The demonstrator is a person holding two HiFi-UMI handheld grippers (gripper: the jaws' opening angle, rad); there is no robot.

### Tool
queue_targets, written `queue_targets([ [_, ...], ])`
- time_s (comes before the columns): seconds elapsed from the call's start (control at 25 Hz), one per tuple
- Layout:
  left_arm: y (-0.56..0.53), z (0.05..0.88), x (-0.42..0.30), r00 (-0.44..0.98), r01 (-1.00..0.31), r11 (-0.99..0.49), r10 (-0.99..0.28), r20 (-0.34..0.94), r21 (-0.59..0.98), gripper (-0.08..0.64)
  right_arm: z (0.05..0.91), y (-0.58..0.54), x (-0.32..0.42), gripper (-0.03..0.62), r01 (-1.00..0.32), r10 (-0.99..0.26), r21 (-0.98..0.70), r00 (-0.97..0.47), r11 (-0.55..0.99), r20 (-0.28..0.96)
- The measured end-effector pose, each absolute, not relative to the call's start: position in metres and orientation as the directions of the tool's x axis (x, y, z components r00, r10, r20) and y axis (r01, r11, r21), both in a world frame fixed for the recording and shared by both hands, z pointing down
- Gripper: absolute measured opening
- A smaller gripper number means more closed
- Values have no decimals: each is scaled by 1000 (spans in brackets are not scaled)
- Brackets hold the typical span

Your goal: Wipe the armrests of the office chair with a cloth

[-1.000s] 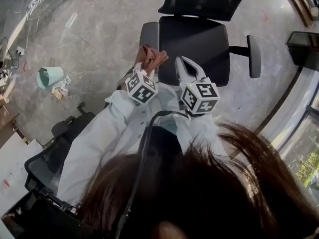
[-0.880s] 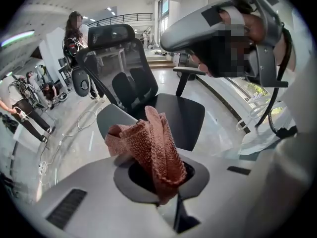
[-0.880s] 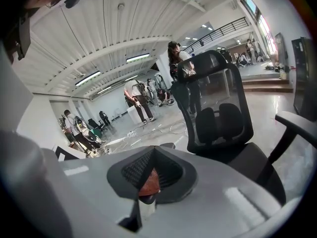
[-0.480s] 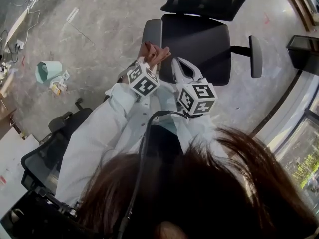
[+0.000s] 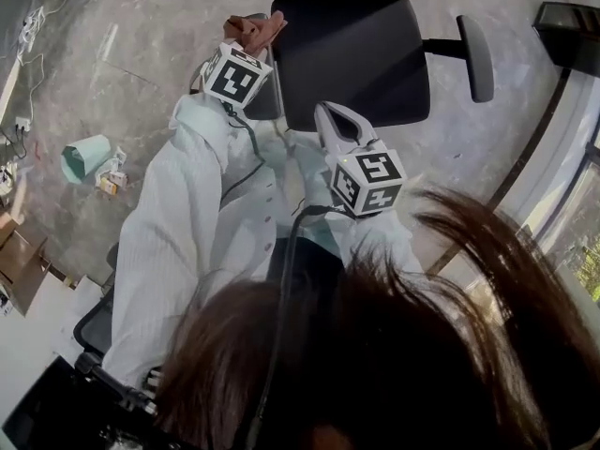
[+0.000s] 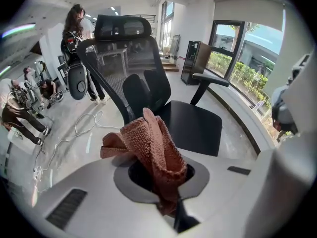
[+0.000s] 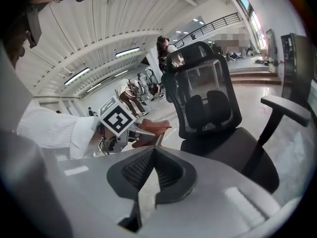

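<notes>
A black office chair [image 5: 352, 54] stands in front of me, its grey right armrest [image 5: 476, 56] bare. My left gripper [image 5: 246, 47] is shut on a bunched rust-brown cloth [image 5: 255, 28] over the chair's left side. The left armrest is mostly hidden under that gripper and its sleeve. In the left gripper view the cloth [image 6: 154, 148] stands up from the jaws, with the seat [image 6: 195, 128] behind it. My right gripper [image 5: 325, 112] is shut and empty, over the seat's front edge. The right gripper view shows the left gripper [image 7: 141, 130] with the cloth [image 7: 152, 128] beside the chair back [image 7: 208, 103].
A tipped teal bin [image 5: 84, 155] and litter [image 5: 112, 178] lie on the grey floor at left. Cables [image 5: 36, 22] run along the far left. A black cabinet [image 5: 572, 26] and windows are at right. Another black chair [image 5: 94, 326] is behind me. People [image 6: 79, 29] stand in the background.
My left gripper has carried the cloth forward along the chair's left side, toward the backrest. The right gripper has stayed near the seat's front edge.
</notes>
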State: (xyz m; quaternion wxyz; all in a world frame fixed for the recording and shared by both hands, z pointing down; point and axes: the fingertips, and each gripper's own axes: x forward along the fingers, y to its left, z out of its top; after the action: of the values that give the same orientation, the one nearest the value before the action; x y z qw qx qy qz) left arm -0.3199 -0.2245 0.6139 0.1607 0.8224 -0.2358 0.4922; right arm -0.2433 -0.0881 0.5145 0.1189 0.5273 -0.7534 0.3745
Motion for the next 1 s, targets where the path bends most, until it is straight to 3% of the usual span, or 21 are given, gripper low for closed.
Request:
queue_targets([
  [0.28, -263, 617, -322, 362, -568, -821, -305, 881, -50, 37, 511, -87, -250, 0, -886, -714, -434, -409, 162, 568],
  [0.64, -189, 601, -337, 384, -590, -805, -216, 898, 59, 38, 490, -103, -245, 0, -880, -729, -438, -419, 181, 541],
  [1.0, -94, 576, -344, 481, -684, -690, -181, 857, 238, 37, 466, -122, -263, 0, -863, -711, -431, -477, 265, 517],
])
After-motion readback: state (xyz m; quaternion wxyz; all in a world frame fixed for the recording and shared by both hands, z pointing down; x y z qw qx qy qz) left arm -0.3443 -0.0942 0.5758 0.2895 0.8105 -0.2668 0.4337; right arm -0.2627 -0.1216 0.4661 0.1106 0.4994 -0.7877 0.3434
